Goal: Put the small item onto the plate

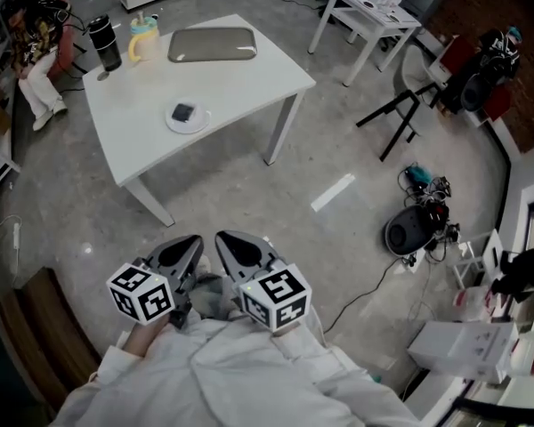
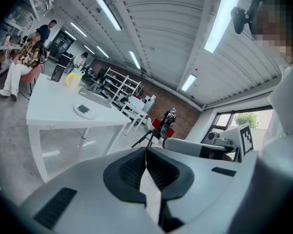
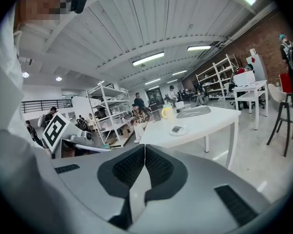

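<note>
A white plate (image 1: 188, 119) lies on the white table (image 1: 240, 78) far ahead of me, and a small dark item (image 1: 183, 111) rests on it. The left gripper view shows the plate (image 2: 83, 110) and the item (image 2: 84, 108) as small shapes in the distance. They are just as far off in the right gripper view, plate (image 3: 177, 130) and item (image 3: 177, 128). My left gripper (image 1: 193, 239) and right gripper (image 1: 222, 237) are side by side close to my body, over the floor and well short of the table. Both are shut, with nothing between the pads (image 2: 136, 168) (image 3: 158, 167).
On the table also stand a grey tray (image 1: 211, 44), a yellow cup (image 1: 142, 38) and a black tumbler (image 1: 105, 43). A person sits at the far left (image 1: 37, 60). A second white desk (image 1: 369, 16), a black stool (image 1: 400, 109) and a round black device with cables (image 1: 411, 229) are to the right.
</note>
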A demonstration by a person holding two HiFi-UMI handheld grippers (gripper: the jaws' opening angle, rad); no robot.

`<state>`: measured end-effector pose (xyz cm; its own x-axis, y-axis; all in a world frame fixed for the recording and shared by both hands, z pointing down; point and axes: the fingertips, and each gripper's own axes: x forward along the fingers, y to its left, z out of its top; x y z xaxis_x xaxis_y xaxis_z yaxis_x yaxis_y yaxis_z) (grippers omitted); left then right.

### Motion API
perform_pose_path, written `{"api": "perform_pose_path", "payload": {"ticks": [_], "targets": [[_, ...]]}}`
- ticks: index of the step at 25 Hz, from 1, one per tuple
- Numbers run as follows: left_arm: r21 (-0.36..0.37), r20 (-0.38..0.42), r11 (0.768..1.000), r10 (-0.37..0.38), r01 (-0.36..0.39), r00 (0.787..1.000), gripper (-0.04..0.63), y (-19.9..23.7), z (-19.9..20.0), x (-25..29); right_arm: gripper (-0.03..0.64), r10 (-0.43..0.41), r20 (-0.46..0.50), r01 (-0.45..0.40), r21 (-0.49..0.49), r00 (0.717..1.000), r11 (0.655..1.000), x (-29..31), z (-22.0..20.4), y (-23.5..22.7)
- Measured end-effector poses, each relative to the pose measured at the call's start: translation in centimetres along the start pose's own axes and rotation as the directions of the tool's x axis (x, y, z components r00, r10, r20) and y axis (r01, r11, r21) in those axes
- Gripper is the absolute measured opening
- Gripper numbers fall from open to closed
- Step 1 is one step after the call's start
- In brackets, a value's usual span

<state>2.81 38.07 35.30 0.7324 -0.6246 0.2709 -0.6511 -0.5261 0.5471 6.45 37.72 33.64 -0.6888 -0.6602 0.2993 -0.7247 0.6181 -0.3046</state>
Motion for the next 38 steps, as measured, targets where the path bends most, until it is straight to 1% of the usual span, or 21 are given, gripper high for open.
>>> {"api": "perform_pose_path", "payload": {"ticks": [2,5,8,12,15,19,23,25,28,32,38], "targets": [[0.004,-0.004,1.0,-0.01,0.01,1.0,0.011,2.1,2.4,0.9,0.015,-0.004,-0.006,0.004,0.004,1.0,1.0,2.6,1.4,-1.1],[0.024,-0.011,0.999,-0.021,0.021,1.0,0.011,4.8,5.5,2.4,0.015,-0.047,0.004,0.047,0.001,0.999,0.999,5.6,3.3,-2.9],[0.044,-0.016,0.998,-0.034,0.035,0.999,0.011,6.9,7.7,3.5,0.015,-0.081,0.02,0.081,0.013,0.997,0.997,8.3,4.7,-4.5],[0.048,-0.022,0.997,-0.054,0.055,0.998,0.011,9.4,10.3,4.5,0.017,-0.108,0.024,0.107,0.022,0.994,0.994,11.5,6.5,-5.8],[0.036,-0.031,0.998,-0.057,0.058,0.998,0.011,11.3,11.6,5.3,0.015,-0.128,0.012,0.128,0.031,0.992,0.991,13.4,7.3,-6.7],[0.009,-0.08,0.998,-0.065,0.066,0.995,0.011,12.9,11.2,6.9,0.017,-0.152,-0.001,0.151,0.067,0.988,0.986,14.7,7.3,-8.2],[0.0,-0.1,0.999,-0.047,0.047,0.994,0.011,14.8,11.4,8.1,0.017,-0.147,-0.027,0.149,0.081,0.989,0.985,16.4,6.9,-10.0],[-0.006,-0.099,1.0,-0.025,0.024,0.995,0.011,16.0,11.9,8.8,0.017,-0.141,-0.035,0.144,0.093,0.989,0.985,17.4,6.9,-11.0],[-0.022,-0.09,1.0,0.01,-0.012,0.996,0.011,18.0,12.8,10.1,0.017,-0.133,-0.046,0.137,0.085,0.99,0.987,19.1,7.4,-12.8],[-0.032,-0.087,0.999,0.035,-0.038,0.996,0.011,19.9,14.7,12.5,0.017,-0.095,-0.069,0.101,0.082,0.993,0.991,21.6,9.0,-15.5],[-0.047,-0.07,0.996,0.067,-0.07,0.995,0.011,23.4,18.5,17.6,0.017,-0.025,-0.11,0.031,0.055,0.994,0.998,26.6,11.8,-19.9]]}}
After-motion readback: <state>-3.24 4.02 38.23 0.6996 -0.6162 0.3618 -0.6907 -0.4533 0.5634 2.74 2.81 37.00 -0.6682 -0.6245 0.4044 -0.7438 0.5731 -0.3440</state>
